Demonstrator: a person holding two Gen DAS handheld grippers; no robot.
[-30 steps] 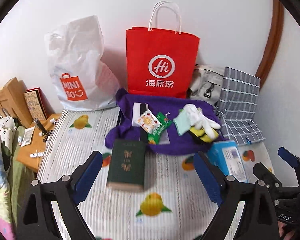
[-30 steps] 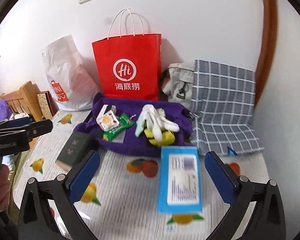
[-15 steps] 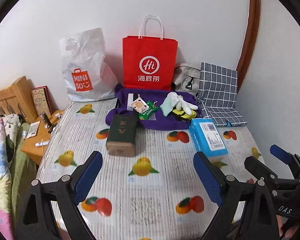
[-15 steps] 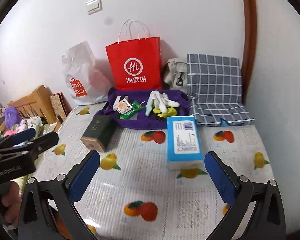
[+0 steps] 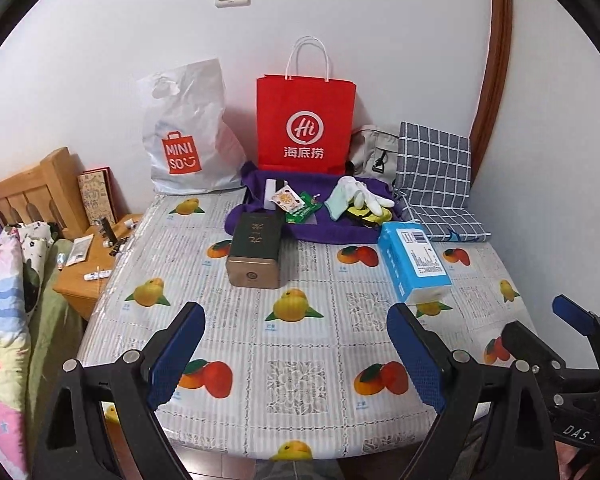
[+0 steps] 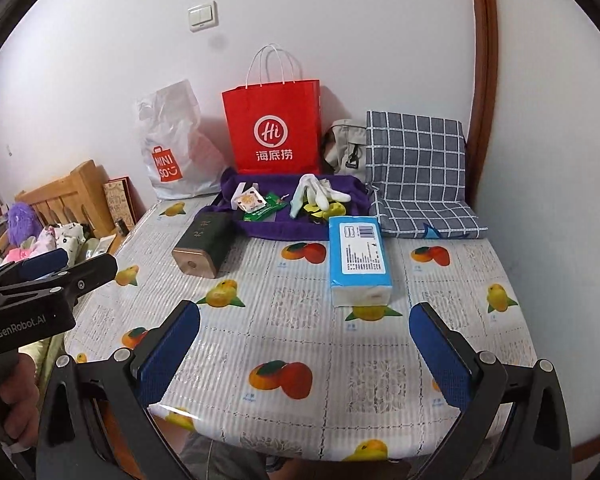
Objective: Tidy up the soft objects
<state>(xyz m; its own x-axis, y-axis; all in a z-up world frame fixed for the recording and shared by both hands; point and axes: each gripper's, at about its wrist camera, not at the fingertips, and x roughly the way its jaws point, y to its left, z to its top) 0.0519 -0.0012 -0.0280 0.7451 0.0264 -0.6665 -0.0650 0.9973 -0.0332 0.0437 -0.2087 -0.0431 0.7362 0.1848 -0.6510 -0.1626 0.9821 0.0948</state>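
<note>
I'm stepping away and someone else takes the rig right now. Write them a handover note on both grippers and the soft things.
Left hand-held gripper: open, empty, above the near table edge.
Right hand-held gripper: open, empty, also at the near edge.

Things: the purple cloth lies at the back of the table, in front of the red paper bag. On it are white gloves, a yellow item and snack packets. The blue tissue pack and the dark green box lie nearer, on the tablecloth.

Done: nothing looks sorted yet.
Left: all of it; nothing is gripped.
</note>
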